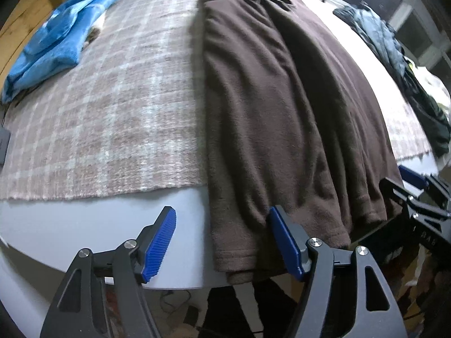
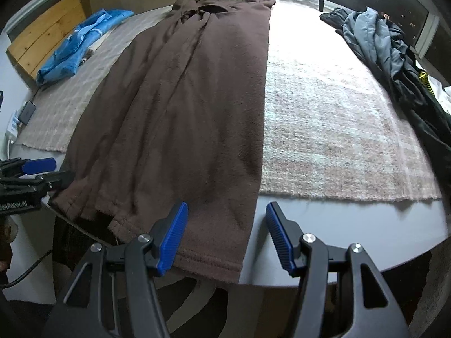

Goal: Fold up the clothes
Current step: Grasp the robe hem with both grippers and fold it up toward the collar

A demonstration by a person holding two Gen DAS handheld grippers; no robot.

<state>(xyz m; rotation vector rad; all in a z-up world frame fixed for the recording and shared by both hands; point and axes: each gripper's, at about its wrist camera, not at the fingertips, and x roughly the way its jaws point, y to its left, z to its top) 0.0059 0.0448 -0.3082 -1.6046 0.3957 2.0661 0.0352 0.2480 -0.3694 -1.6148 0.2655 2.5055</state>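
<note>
A brown fleece garment [image 1: 282, 112] [image 2: 183, 112] lies lengthwise on a plaid blanket, folded into a long strip, its hem hanging slightly over the near table edge. My left gripper [image 1: 222, 242] hovers open over the hem's left corner, the cloth lying loose between its blue pads [image 1: 160, 242]. Over the hem's right corner my right gripper [image 2: 225, 238] is also open, with its pads [image 2: 280, 236] clear of the cloth. Each gripper shows at the edge of the other's view: the right one [image 1: 406, 186], the left one [image 2: 50, 173].
The plaid blanket [image 1: 98, 112] [image 2: 338, 126] covers a round grey table [image 1: 84, 219] [image 2: 338, 239]. A folded blue garment [image 1: 56, 39] [image 2: 81, 45] lies far left. A heap of grey and dark clothes [image 1: 394, 56] [image 2: 389, 50] sits far right. A small dark device [image 2: 26, 112] rests at the left rim.
</note>
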